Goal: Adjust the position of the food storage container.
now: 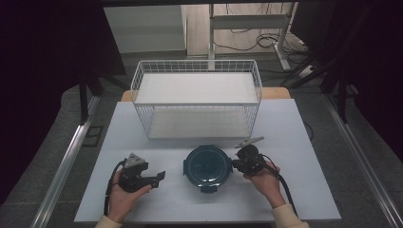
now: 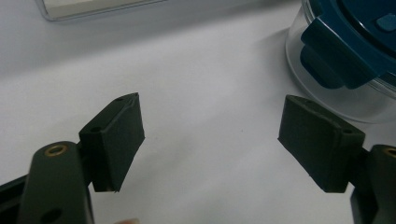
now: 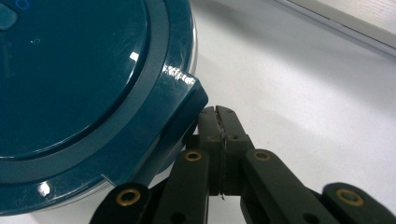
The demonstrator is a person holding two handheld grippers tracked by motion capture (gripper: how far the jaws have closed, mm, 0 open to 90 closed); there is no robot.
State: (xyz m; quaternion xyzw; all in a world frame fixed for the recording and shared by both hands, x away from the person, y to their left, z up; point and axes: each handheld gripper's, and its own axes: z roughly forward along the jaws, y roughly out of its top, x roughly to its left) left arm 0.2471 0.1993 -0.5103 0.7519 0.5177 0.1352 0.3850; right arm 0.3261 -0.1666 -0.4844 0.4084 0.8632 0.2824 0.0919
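Note:
A round clear container with a dark teal clip-on lid (image 1: 207, 166) stands on the white table (image 1: 294, 142), near the front middle. My left gripper (image 1: 159, 178) lies to its left, pointing at it; its jaws stand open with bare table between them (image 2: 210, 140), and the container (image 2: 345, 46) sits just beyond the right jaw. My right gripper (image 1: 234, 164) is at the container's right side. Its jaws are shut, pad against pad (image 3: 218, 114), with nothing between them. Their tips rest beside a lid latch (image 3: 182, 116) at the teal lid's (image 3: 79, 79) edge.
A white wire basket (image 1: 197, 97) with a white floor stands behind the container, across the middle of the table. Its edge appears in the left gripper view (image 2: 93, 7) and the right gripper view (image 3: 345, 18). Cables trail from both grippers toward the front edge.

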